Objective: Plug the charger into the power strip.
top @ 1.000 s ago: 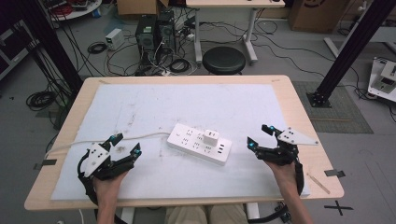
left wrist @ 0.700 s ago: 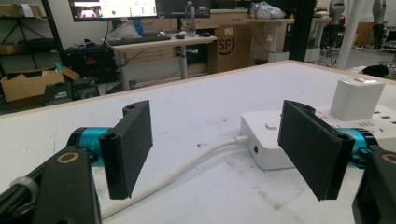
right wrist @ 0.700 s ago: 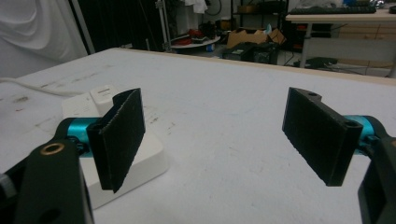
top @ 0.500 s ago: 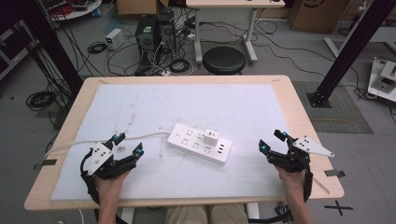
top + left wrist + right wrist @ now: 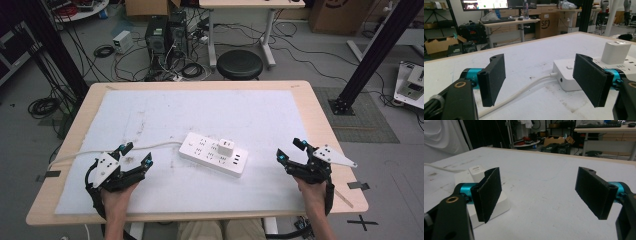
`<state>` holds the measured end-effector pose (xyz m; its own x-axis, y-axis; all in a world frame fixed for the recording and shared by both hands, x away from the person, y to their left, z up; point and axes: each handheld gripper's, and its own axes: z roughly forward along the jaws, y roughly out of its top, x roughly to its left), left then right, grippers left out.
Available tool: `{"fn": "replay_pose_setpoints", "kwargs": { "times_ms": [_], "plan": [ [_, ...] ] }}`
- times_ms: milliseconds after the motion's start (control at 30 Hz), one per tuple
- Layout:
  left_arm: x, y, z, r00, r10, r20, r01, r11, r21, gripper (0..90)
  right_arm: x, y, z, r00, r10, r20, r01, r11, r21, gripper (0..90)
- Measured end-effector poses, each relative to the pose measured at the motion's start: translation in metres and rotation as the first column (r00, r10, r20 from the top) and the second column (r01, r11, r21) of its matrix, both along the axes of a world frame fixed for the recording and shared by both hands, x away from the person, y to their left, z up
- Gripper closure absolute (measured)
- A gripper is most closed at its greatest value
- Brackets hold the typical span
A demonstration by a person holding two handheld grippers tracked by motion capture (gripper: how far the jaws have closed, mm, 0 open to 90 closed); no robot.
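A white power strip (image 5: 212, 154) lies near the middle of the white mat, with a small white plug adapter (image 5: 225, 148) seated in it. Its white cable (image 5: 100, 152) runs off to the left table edge. My left gripper (image 5: 135, 156) rests open at the front left, jaws apart and empty, pointed at the strip's cable end (image 5: 564, 77); the adapter (image 5: 615, 52) stands beyond. My right gripper (image 5: 291, 151) is open at the front right, a short way from the strip's other end (image 5: 491, 202), with nothing between its jaws.
The white mat (image 5: 200, 115) covers most of the wooden table (image 5: 320, 115). Behind the table stand a black round stool (image 5: 240, 64), computer cases and floor cables. A black frame post (image 5: 370, 55) rises at the right.
My right gripper has drawn back toward the front right edge of the table, away from the strip. The left gripper has barely moved.
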<state>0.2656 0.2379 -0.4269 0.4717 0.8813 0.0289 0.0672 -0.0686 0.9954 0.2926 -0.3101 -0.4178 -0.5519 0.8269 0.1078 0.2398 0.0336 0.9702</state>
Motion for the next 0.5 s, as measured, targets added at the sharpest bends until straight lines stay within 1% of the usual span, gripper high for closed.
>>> {"fn": "replay_pose_setpoints", "kwargs": {
  "times_ms": [67,133,167,200,367,400,500],
  "plan": [
    [0.0002,-0.0001,-0.0001,1.0000,-0.001,-0.001,0.001,1.0000,0.001,26.3,0.0000,0.0006,-0.0002,1.0000,-0.001,-0.009,0.001,1.000,0.004,21.9],
    [0.0003,-0.0006,-0.0004,1.0000,-0.002,-0.003,0.002,1.0000,-0.002,26.2,0.0003,0.0005,-0.0005,1.0000,0.002,-0.006,-0.002,1.000,0.001,21.9],
    [0.0005,-0.0007,-0.0004,1.0000,-0.003,-0.003,0.003,1.0000,0.000,26.3,-0.0001,0.0008,-0.0008,0.9999,0.002,-0.013,-0.002,1.000,0.004,21.9],
    [0.0006,-0.0008,-0.0004,1.0000,-0.002,-0.003,0.002,1.0000,0.002,26.2,0.0000,0.0004,-0.0009,1.0000,0.004,-0.007,-0.004,1.000,0.002,21.9],
    [0.0010,-0.0015,-0.0006,1.0000,-0.002,-0.003,0.002,1.0000,0.004,26.2,-0.0004,-0.0006,-0.0013,0.9999,0.004,-0.016,-0.004,1.000,0.007,21.9],
    [0.0009,-0.0016,-0.0006,1.0000,-0.002,-0.003,0.002,1.0000,0.003,26.2,0.0001,-0.0013,-0.0014,1.0000,0.006,-0.004,-0.006,1.000,0.002,21.9],
    [0.0008,-0.0016,-0.0003,1.0000,-0.001,-0.001,0.001,1.0000,0.003,26.2,-0.0005,-0.0016,-0.0013,1.0000,0.004,-0.003,-0.004,1.000,0.003,21.9]
  ]
}}
